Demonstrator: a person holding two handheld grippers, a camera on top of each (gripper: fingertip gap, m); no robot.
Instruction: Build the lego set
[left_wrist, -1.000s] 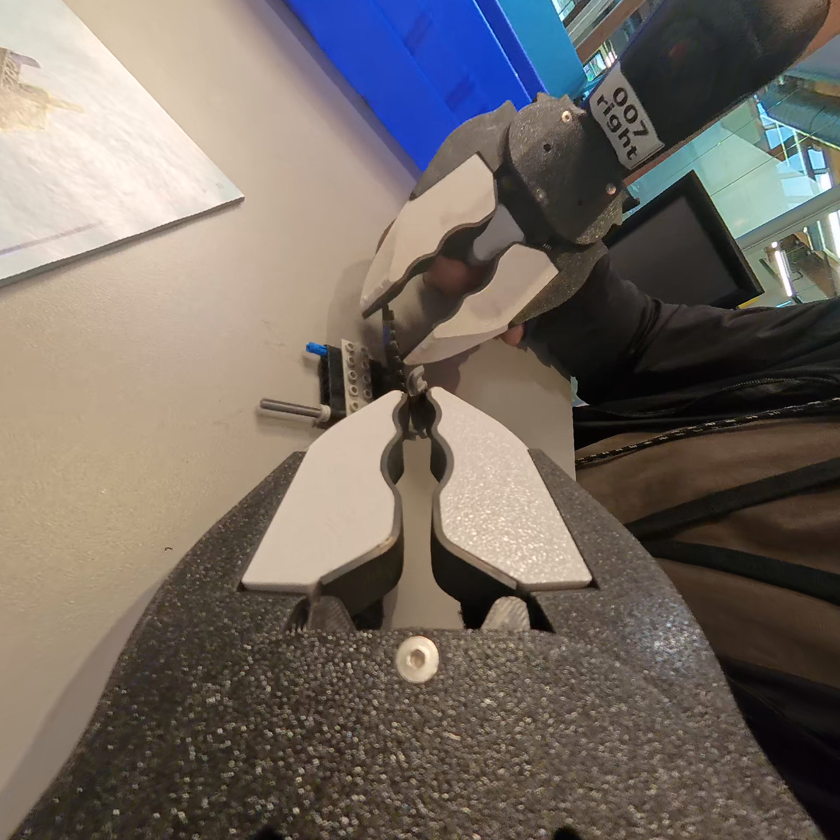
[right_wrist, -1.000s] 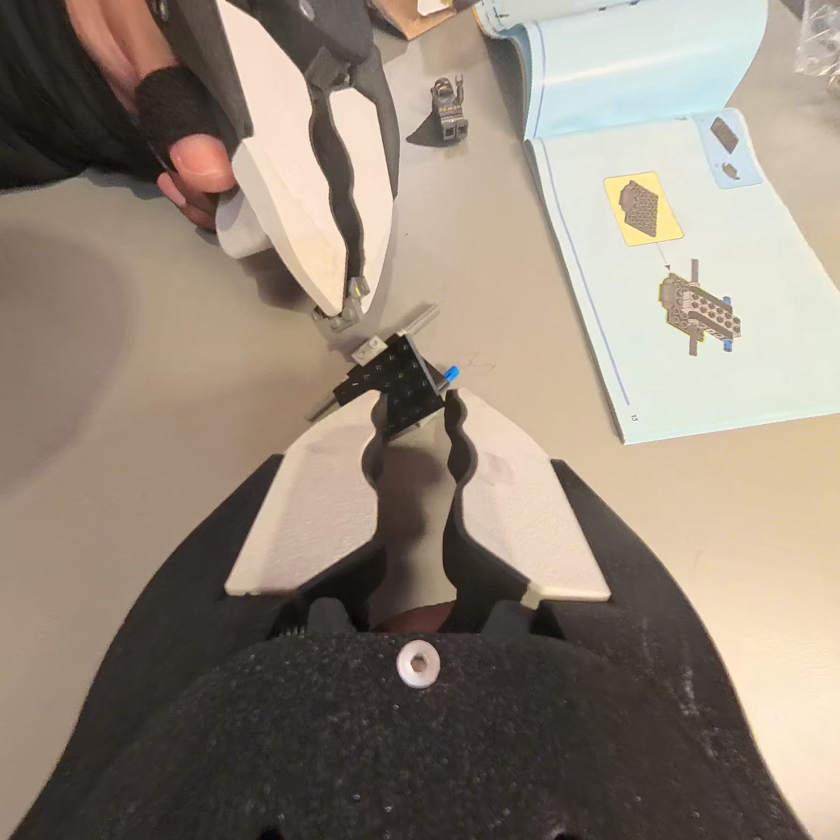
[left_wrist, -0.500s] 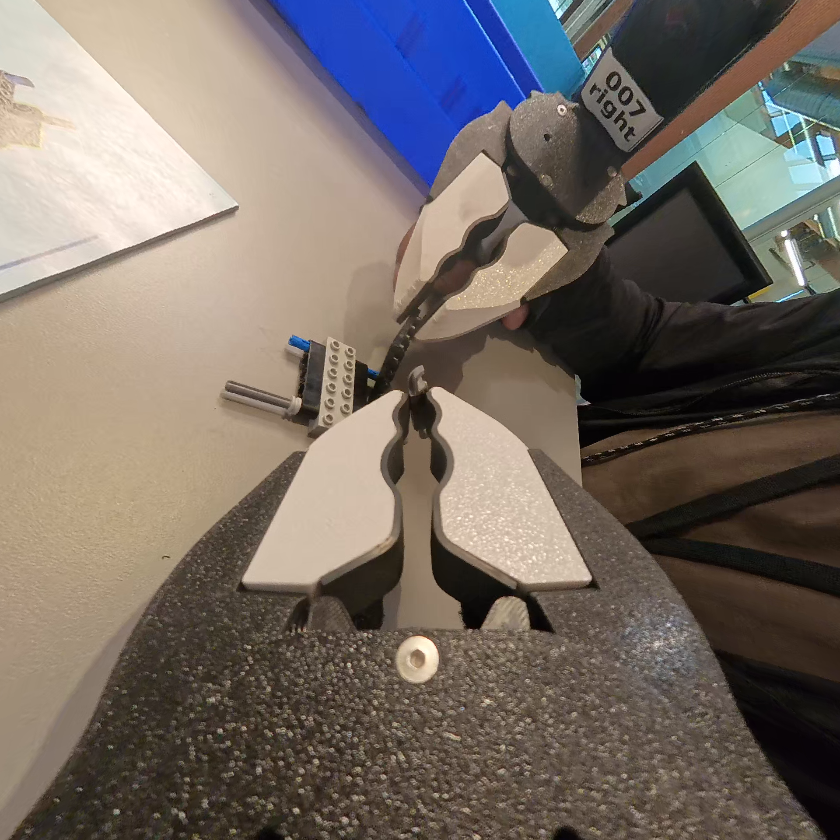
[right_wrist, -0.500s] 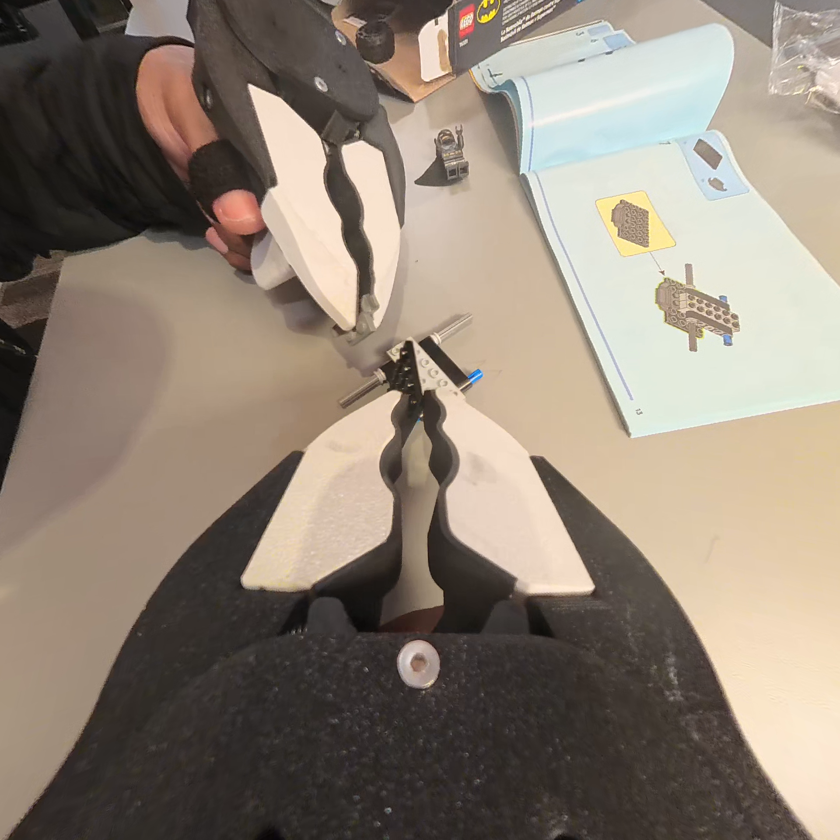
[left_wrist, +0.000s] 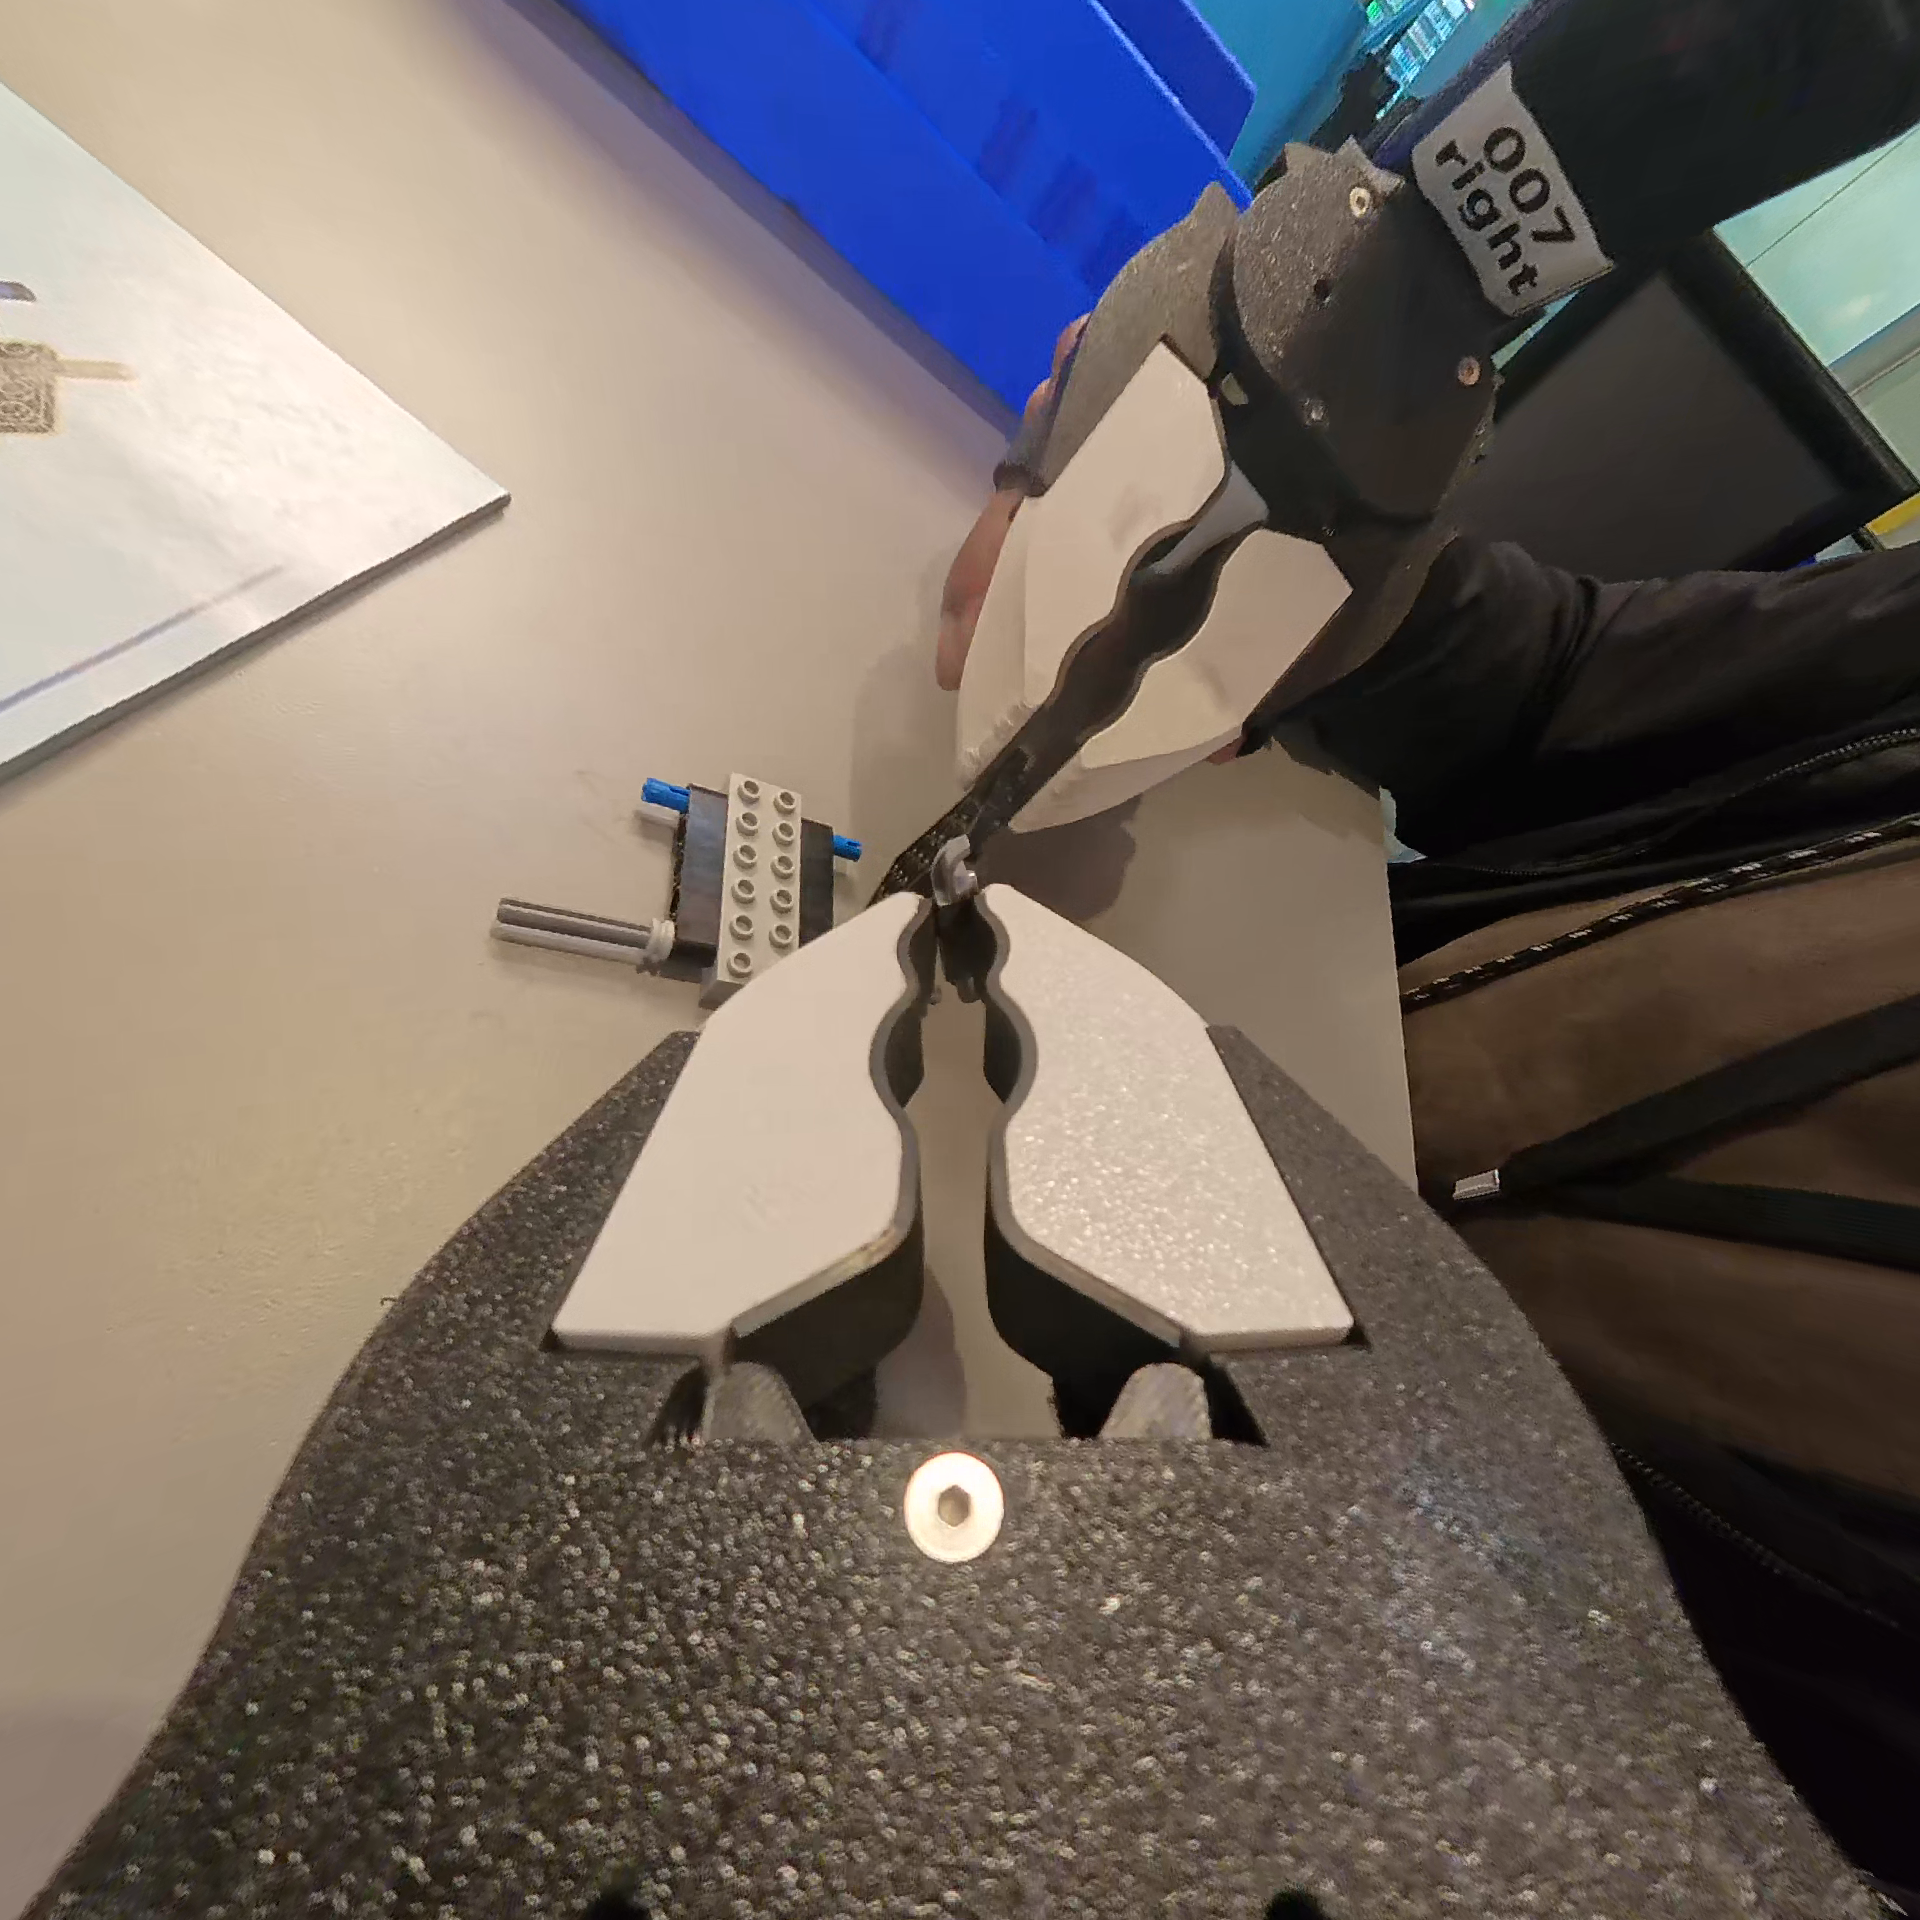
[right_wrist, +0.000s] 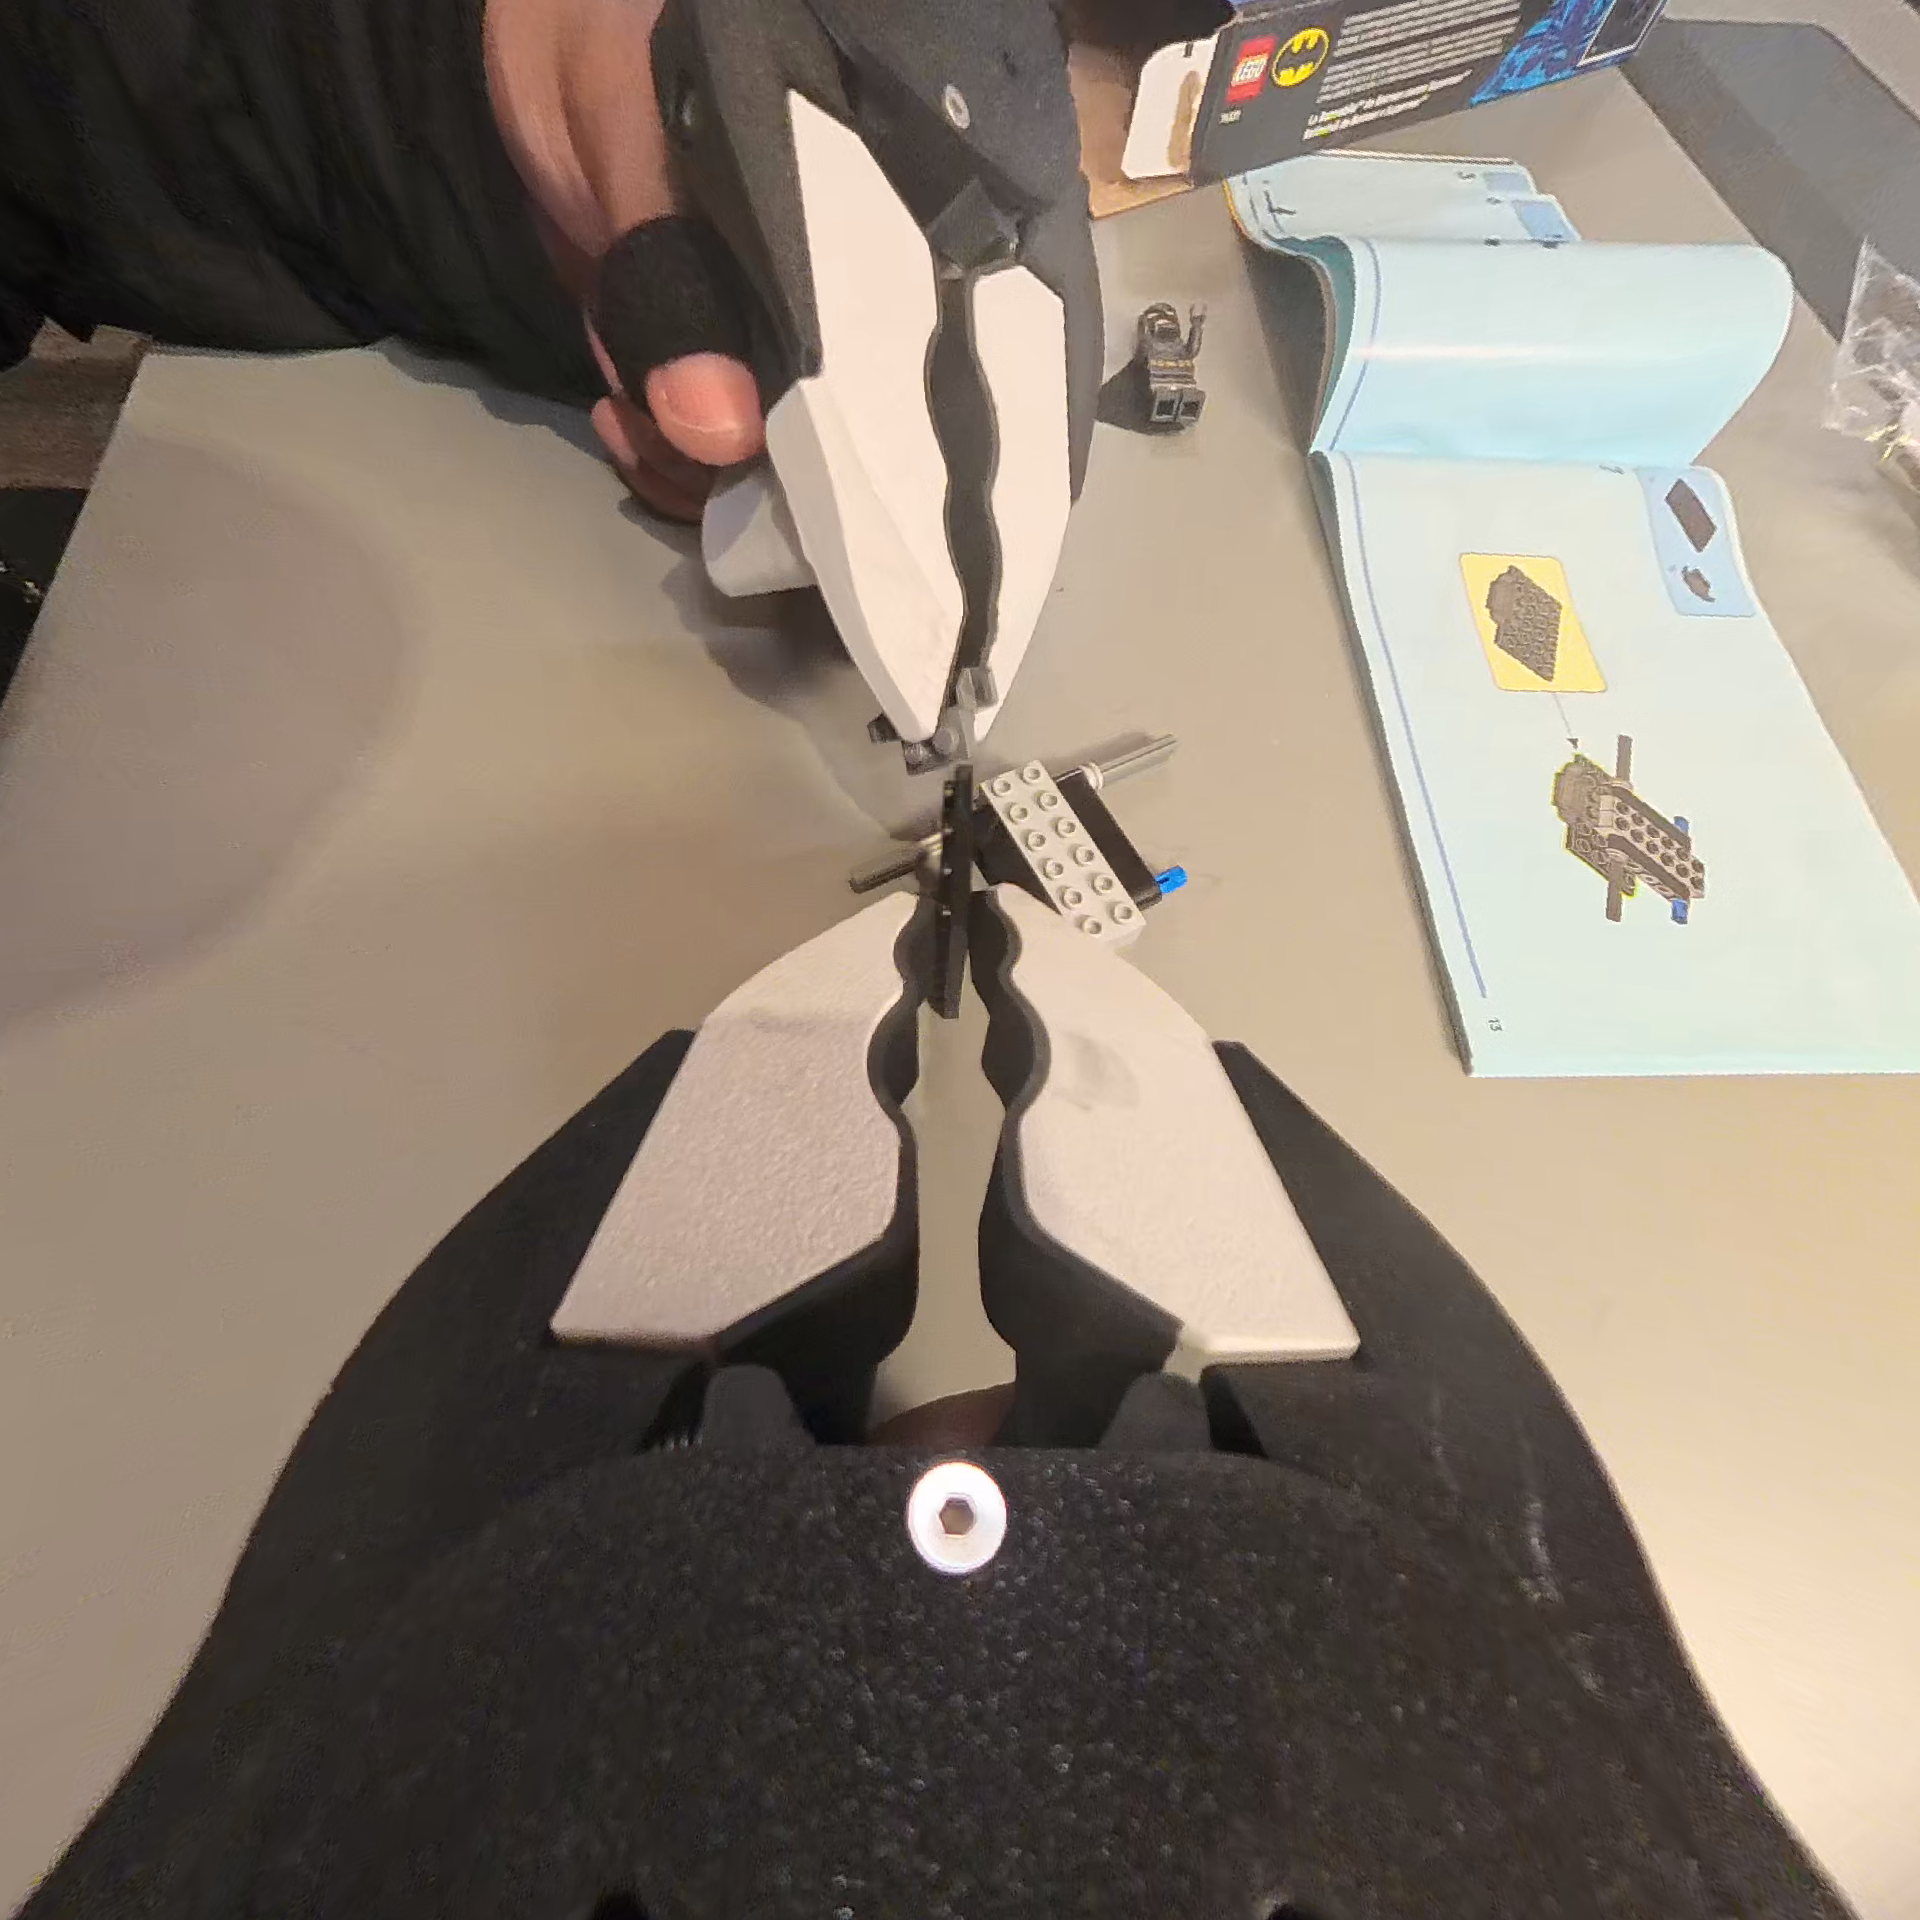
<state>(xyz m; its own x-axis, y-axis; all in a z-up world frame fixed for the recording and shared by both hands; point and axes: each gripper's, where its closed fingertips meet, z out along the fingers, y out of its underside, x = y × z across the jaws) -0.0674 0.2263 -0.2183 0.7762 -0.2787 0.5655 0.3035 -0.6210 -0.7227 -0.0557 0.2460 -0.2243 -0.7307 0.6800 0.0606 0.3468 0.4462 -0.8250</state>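
Observation:
My right gripper is shut on a thin black studded plate and holds it edge-on above the grey table. My left gripper is shut on a small grey clip-like piece, which sits close to the plate's far end. In the right wrist view the left gripper comes down from above with the small grey piece just over the plate's tip. A small assembly of a light grey brick on black parts with grey axles and blue pins lies on the table beside the plate; it also shows in the left wrist view.
An open light-blue instruction booklet lies to the right. A dark minifigure sits behind, near a cardboard box and a plastic bag. A person's hand holds the left gripper. My two grippers' fingertips are within a few centimetres of each other. Both grippers' tips are roughly 20 cm from the dark minifigure.
My right gripper shut on the black plate, then lifted and turned it edge-on, away from the brick assembly, which stays on the table. The left gripper kept its grey piece and moved close to the plate's tip.

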